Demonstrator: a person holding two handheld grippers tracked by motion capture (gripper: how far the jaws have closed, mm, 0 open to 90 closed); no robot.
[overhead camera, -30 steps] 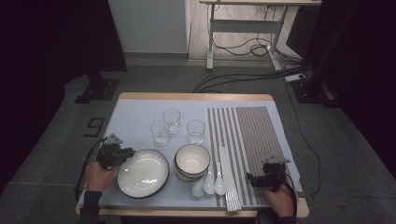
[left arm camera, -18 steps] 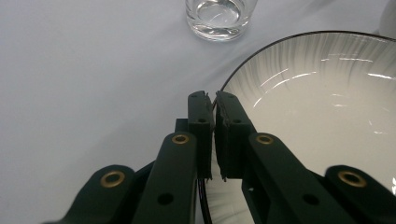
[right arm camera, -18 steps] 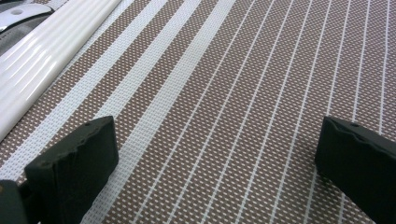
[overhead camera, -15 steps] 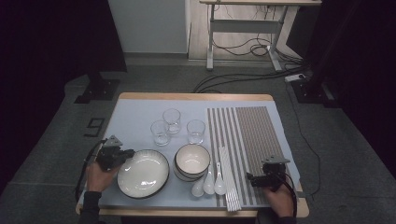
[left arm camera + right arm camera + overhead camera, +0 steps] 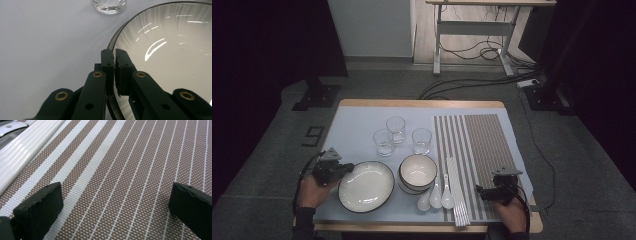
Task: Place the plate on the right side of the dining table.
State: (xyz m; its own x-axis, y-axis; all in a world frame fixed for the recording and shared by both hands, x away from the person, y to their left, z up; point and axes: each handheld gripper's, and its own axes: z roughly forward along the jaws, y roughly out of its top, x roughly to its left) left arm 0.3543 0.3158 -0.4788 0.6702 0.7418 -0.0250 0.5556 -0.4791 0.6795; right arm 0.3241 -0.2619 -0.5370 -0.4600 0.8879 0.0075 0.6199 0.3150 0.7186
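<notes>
A white plate with a dark rim (image 5: 365, 186) lies at the front left of the pale blue table cover. My left gripper (image 5: 343, 169) is shut on the plate's left rim; in the left gripper view its jaws (image 5: 114, 53) pinch the rim of the plate (image 5: 170, 50). My right gripper (image 5: 482, 191) rests low over the brown striped mat (image 5: 484, 145) at the front right. It stands open (image 5: 117, 195), with only the mat (image 5: 130, 170) between its jaws.
A stack of white bowls (image 5: 418, 173) sits right of the plate. Three glasses (image 5: 396, 129) stand behind it, one seen in the left gripper view (image 5: 109, 5). White spoons (image 5: 435, 196) and white chopsticks (image 5: 458, 192) lie along the mat's left edge; chopsticks (image 5: 25, 147) are left of my right jaws.
</notes>
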